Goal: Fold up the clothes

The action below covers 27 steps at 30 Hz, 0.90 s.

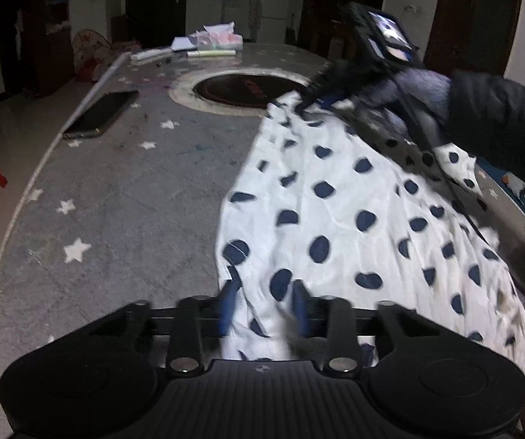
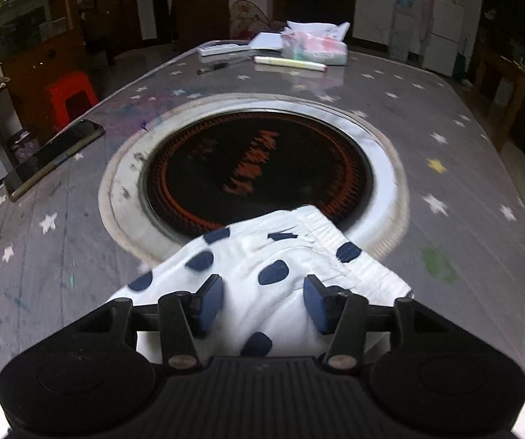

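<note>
A white garment with dark blue polka dots [image 1: 339, 212] lies on the grey star-patterned table [image 1: 116, 197]. My left gripper [image 1: 264, 307] has its blue fingers around the garment's near edge, with cloth bunched between them. My right gripper [image 1: 308, 100] shows in the left wrist view at the garment's far corner, held by a dark-sleeved arm. In the right wrist view the right gripper [image 2: 262, 301] has its blue pads apart, with the garment's elastic waistband end [image 2: 284, 256] lying between them. The cloth there overlaps the rim of the round cooktop [image 2: 258, 168].
A black round cooktop [image 1: 249, 89] with a white ring is set into the table's middle. A dark phone [image 1: 99, 115] lies near the left edge. A tissue pack [image 2: 313, 47], papers and a marker [image 2: 289, 63] lie at the far end. A red stool [image 2: 72, 97] stands beside the table.
</note>
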{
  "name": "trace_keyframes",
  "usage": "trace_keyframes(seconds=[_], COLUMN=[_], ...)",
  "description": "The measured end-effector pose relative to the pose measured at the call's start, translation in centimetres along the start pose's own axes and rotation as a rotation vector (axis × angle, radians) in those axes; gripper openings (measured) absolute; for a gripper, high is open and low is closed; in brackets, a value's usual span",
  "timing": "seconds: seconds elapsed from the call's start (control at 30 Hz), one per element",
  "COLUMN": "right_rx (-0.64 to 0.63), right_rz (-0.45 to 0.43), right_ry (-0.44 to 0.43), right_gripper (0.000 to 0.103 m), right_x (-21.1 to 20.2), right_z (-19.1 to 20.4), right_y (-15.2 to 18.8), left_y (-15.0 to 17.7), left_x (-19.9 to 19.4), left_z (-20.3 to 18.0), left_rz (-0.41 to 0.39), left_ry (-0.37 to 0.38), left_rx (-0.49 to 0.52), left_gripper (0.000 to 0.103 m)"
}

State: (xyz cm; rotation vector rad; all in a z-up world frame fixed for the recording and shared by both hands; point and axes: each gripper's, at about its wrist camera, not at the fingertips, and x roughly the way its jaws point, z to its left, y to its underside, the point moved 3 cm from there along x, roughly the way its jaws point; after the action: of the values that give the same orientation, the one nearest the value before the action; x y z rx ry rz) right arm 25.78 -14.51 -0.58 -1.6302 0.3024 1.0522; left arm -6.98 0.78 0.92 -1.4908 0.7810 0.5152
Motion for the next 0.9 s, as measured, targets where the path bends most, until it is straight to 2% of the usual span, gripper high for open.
trace_keyframes(seconds=[0.03,0.07,0.1,0.2,0.3,0.43,0.53,0.6,0.7,0.83,0.9], right_rx=[-0.007,-0.014,-0.019,-0.056,-0.088,-0.102,-0.104,-0.116,-0.119,-0.15,-0.145], right_rz=[-0.005,-0.01,-0.012,-0.011,-0.036,-0.117,-0.106,-0.111,-0.119,-0.113,-0.106], right_ry=[-0.009,-0.018,-0.022,-0.016,-0.044,-0.137,-0.195,-0.207,-0.224,-0.162,-0.133], right_gripper=[0.036,0.021,0.008,0.003,0.002,0.002,0.009,0.01,0.01,0.011,0.013], right_x=[0.4,0.9,1.2,2.2,2.5,2.3,2.3,1.6,-0.6,-4.3,-6.0], right_z=[0.4,0.9,1.3,3.0,4.9,8.2,10.2,10.9,10.4,7.6,5.6], right_y=[-0.4,-0.8,-1.2,-2.2,-3.5,-5.9,-6.9,-7.2,-7.4,-6.5,-5.7], left_y=[0.1,0.1,0.1,0.0,-0.2,0.1,0.3,0.4,0.5,-0.5,-0.9], left_x=[0.0,0.0,-0.2,-0.7,-1.7,-2.9,-3.3,-3.5,-3.9,-5.2,-5.6], left_z=[0.0,0.0,0.1,0.7,1.4,2.2,2.6,2.8,3.1,2.4,1.8], left_rz=[-0.002,-0.004,-0.006,-0.021,-0.042,-0.051,-0.045,-0.041,-0.041,-0.106,-0.133], left_ry=[0.001,0.003,0.003,-0.012,-0.066,-0.106,-0.124,-0.136,-0.152,-0.148,-0.132], left_rx=[0.004,0.003,-0.002,-0.021,-0.038,-0.068,-0.073,-0.073,-0.068,-0.028,-0.017], left_gripper=[0.019,0.013,0.011,0.008,0.007,0.007,0.008,0.013,0.018,0.029,0.03])
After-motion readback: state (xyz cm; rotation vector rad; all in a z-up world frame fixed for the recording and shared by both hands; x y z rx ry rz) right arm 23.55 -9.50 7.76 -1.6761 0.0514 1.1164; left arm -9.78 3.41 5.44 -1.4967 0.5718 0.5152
